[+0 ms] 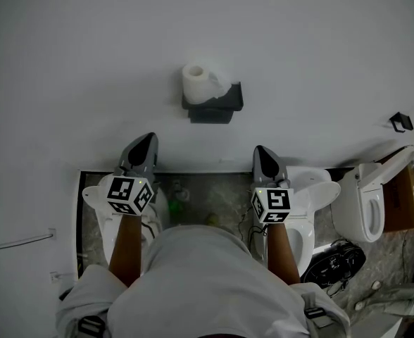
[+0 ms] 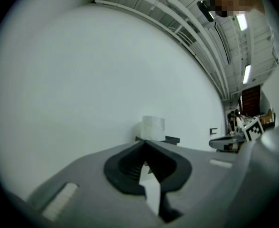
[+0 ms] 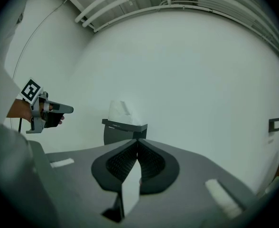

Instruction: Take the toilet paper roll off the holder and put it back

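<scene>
The white wall (image 1: 87, 62) is filling every view; only the head view is showing toilets (image 1: 362, 203). The dark holder (image 1: 217, 108) is carrying the toilet paper roll (image 1: 200, 83), well apart from the left gripper (image 1: 146, 145) and right gripper (image 1: 262, 153), whose fingers are pressing together, empty. The holder's base is hiding behind them in both gripper views.

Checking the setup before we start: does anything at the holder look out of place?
Yes: the roll stands on end on top of the holder, not hung on it, and a loose sheet trails off it.
</scene>
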### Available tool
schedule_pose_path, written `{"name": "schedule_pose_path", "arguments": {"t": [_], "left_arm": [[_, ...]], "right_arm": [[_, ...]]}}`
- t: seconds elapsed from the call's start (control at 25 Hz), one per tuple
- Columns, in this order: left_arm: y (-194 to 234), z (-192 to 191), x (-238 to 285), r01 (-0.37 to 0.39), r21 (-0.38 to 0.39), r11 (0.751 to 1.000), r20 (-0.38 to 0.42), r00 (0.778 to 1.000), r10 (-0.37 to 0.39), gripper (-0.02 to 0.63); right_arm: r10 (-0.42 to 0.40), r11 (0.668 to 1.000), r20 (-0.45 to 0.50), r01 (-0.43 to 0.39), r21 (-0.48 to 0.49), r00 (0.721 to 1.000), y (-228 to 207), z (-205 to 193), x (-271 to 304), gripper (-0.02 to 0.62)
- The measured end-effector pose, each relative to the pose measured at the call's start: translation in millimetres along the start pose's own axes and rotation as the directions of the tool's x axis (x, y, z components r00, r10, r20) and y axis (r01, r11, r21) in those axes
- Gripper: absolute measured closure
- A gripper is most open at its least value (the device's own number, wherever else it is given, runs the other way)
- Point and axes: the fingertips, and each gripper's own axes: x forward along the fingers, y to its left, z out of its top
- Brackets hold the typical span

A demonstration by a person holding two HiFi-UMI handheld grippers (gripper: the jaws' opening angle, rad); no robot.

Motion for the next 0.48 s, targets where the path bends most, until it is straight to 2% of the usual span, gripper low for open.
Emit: {"name": "schedule_pose_path", "arguments": {"t": [0.48], "left_arm": [[-5, -3, -23, 0.018, 0.014, 1.000, 0.008, 1.000, -0.018, 0.607]], "right_arm": [[-0.012, 1.000, 0.014, 0.012, -0.005, 1.000, 16, -3, -22, 0.592]]}}
